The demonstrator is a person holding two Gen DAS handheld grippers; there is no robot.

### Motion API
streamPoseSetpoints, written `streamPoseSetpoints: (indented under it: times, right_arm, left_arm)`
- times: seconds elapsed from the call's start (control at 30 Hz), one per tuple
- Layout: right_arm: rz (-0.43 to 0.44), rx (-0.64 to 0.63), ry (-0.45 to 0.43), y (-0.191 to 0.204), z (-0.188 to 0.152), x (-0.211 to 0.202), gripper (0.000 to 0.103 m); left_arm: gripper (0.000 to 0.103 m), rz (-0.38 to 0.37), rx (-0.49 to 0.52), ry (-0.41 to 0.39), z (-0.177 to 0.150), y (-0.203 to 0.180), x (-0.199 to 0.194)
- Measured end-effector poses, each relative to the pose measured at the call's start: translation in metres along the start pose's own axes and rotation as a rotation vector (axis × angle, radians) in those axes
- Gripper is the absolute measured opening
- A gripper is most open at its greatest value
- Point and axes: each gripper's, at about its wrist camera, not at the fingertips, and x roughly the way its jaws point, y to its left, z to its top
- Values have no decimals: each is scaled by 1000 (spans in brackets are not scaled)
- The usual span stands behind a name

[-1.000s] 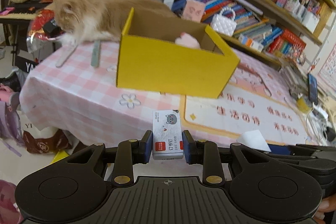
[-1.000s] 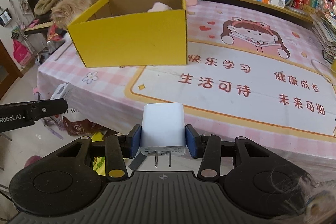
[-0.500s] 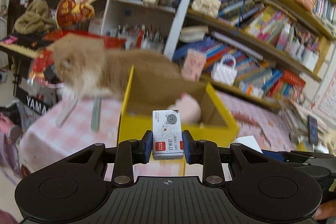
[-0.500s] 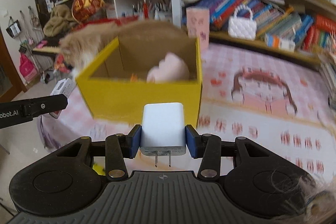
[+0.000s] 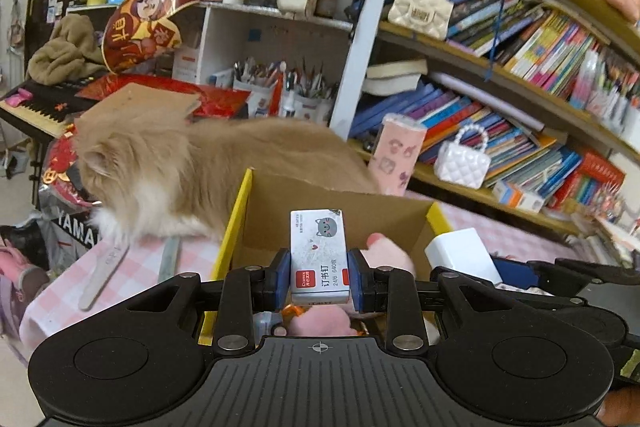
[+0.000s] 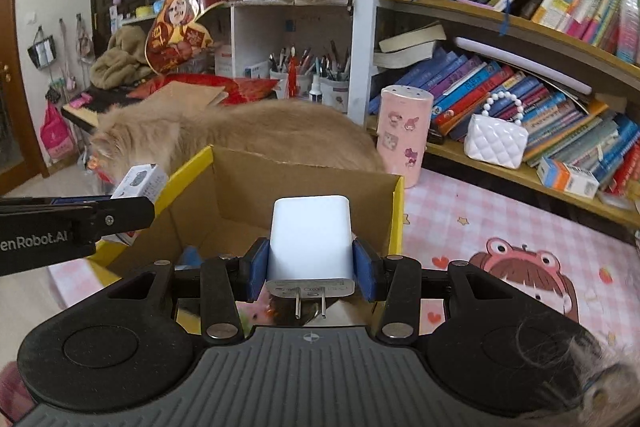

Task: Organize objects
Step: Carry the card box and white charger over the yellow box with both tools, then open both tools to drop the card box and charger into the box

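Observation:
My left gripper [image 5: 319, 279] is shut on a small white staples box [image 5: 318, 255] with a grey cat face, held over the open yellow cardboard box [image 5: 236, 219]. My right gripper [image 6: 310, 263] is shut on a white plug charger [image 6: 310, 239], prongs towards the camera, also over the yellow box [image 6: 398, 215]. A pink plush [image 5: 388, 253] lies inside the box. The charger shows at the right in the left wrist view [image 5: 460, 253]. The staples box shows at the left in the right wrist view [image 6: 140, 181].
A fluffy ginger cat [image 5: 180, 163] lies on the pink checked tablecloth [image 5: 132, 263] just behind the box. A pink cup [image 6: 404, 133] and a white quilted bag [image 6: 496, 143] stand by the bookshelves. A ruler [image 5: 168, 259] lies left of the box.
Both grippers have moved forward from in front of the table and risen until they are over the yellow box's opening. Each still holds its object.

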Motion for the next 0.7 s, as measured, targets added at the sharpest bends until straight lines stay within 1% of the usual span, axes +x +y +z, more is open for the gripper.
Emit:
streamPoseSetpoints:
  times: [0.17, 0.4, 0.5, 0.7]
  right_arm:
    - [24, -14, 63, -3, -8, 28, 42]
    - [61, -34, 140, -10, -18, 52, 42]
    - [79, -76, 139, -8, -20, 54, 41]
    - [95, -82, 148, -7, -19, 57, 41]
  left_arm:
    - [28, 25, 46, 59, -5, -10, 30]
    - [28, 56, 51, 133, -17, -13, 53]
    - [28, 61, 49, 155, -20, -12, 58]
    - [29, 80, 42, 165, -21, -10, 62]
